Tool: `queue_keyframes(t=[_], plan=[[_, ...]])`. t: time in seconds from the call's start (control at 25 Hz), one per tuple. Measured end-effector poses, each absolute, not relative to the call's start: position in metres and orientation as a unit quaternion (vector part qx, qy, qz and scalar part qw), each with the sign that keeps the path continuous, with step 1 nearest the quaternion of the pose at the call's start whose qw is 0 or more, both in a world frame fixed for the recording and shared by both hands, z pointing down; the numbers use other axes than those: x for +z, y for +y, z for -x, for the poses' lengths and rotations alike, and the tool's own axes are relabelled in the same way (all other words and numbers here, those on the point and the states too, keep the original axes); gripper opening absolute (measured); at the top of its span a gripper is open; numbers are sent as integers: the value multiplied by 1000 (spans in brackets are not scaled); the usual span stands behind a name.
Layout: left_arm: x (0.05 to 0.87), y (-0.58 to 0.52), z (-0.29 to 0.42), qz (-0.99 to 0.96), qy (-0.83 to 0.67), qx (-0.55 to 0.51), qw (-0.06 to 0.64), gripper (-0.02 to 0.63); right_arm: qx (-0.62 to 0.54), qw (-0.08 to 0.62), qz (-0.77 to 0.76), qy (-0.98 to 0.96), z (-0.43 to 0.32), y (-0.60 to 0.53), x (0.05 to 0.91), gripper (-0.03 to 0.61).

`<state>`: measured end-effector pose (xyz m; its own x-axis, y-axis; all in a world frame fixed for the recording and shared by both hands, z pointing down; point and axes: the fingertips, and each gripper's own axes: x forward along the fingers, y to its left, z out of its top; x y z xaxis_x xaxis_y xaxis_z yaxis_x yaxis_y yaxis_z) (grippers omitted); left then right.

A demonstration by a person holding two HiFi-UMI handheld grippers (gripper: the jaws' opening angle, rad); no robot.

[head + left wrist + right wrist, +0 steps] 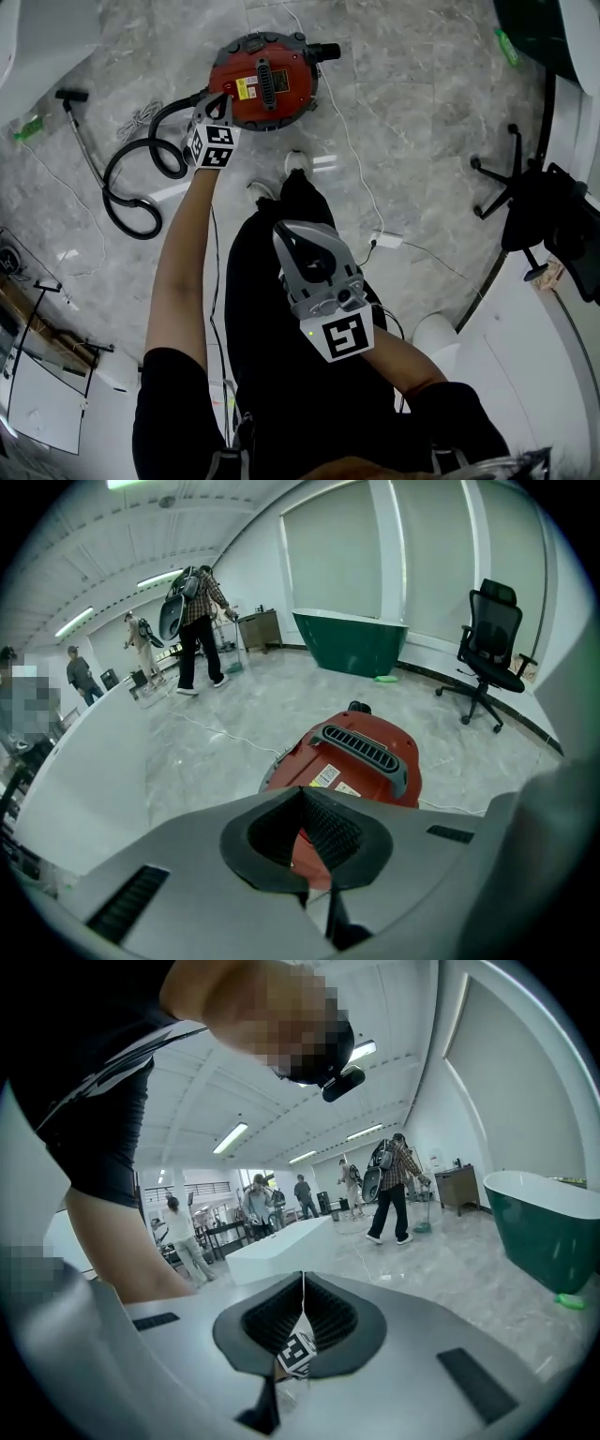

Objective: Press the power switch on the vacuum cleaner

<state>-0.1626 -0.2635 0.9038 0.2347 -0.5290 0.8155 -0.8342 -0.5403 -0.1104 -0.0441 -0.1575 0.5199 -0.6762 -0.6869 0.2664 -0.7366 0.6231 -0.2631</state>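
The red vacuum cleaner (281, 94) stands on the marble floor at the top centre, with a black grille handle (265, 79) and a yellow label on its lid. I cannot pick out its power switch. My left gripper (223, 99) reaches over the cleaner's near left edge, shut with nothing in it. In the left gripper view the shut left gripper (302, 790) points at the red body (375, 771) just below the grille. My right gripper (287, 231) is held back over my legs, shut and empty. In its own view the right gripper (302, 1275) points away across the room.
A black hose (131, 187) coils left of the cleaner, with a wand (82, 141) beyond it. A white cable (352, 150) runs to a power strip (386, 239). A black office chair (511, 183) stands at right. A green tub (352, 644) and several people stand farther off.
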Motion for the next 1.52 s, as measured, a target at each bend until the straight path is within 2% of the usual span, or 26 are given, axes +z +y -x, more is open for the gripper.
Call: queue_keyframes(t=[0.44,0.64,0.84,1.0,1.16,1.52], plan=[[932,-281,171,-760,-454,428,181,18,168,116,-413,-888,26,-145,566,20],[942,-279,168,-769,-439,429,181,18,162,115,-417,-887,23,-145,572,20],[953,-280,169,-758,-434,439,210,18,163,130,-410,-888,19,-137,584,20],[956,-282,167,-758,-427,448,205,18,167,136,-410,-886,15,-137,593,20],[956,-282,170,-764,-436,412,239,18,177,137,-407,-885,18,-135,600,20],[958,-288,170,-766,-436,392,264,18,190,150,-414,-877,20,-129,619,20]])
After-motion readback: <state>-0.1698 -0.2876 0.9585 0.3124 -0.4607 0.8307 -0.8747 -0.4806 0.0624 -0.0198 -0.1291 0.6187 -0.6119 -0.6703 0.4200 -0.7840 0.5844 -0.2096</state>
